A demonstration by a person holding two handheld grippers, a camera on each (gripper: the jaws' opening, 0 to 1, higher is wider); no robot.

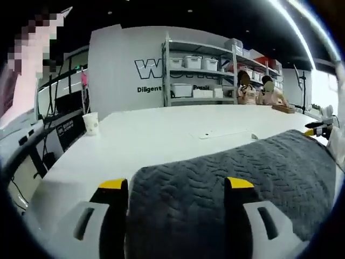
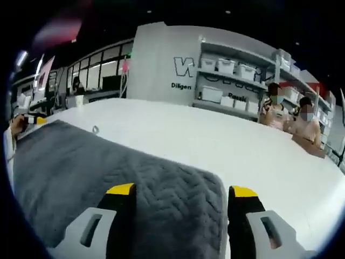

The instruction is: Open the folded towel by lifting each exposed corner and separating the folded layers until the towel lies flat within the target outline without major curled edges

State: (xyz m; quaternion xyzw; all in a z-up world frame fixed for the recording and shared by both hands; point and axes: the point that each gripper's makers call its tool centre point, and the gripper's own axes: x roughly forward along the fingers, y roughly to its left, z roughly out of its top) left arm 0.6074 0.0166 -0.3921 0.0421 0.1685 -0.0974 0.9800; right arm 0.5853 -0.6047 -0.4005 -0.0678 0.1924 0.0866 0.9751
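Item: grey towel [image 1: 232, 183], herringbone weave, on white bench [image 1: 156, 135]. In left gripper view it spreads from 6 to 3 o'clock; in right gripper view, from 6 to 9 o'clock.

Left tool [image 1: 177, 186]: jaws apart, towel corner between them; whether it is pinched, can't tell. Right tool [image 2: 181, 191]: jaws apart, straddling the towel's other near corner; grip likewise can't tell.

Step, by judgement: spreading/flattening. Do well: hold both corners level, draw outward evenly, keep cloth taut, lay down low so edges don't curl.

Edges: corner in right gripper view rounded, lies flat. Target outline: not made out.

Room: bare bench toward 12 o'clock. Paper cup [image 1: 90, 123] at 10 o'clock, well apart. Shelving [image 1: 199, 73] beyond bench.
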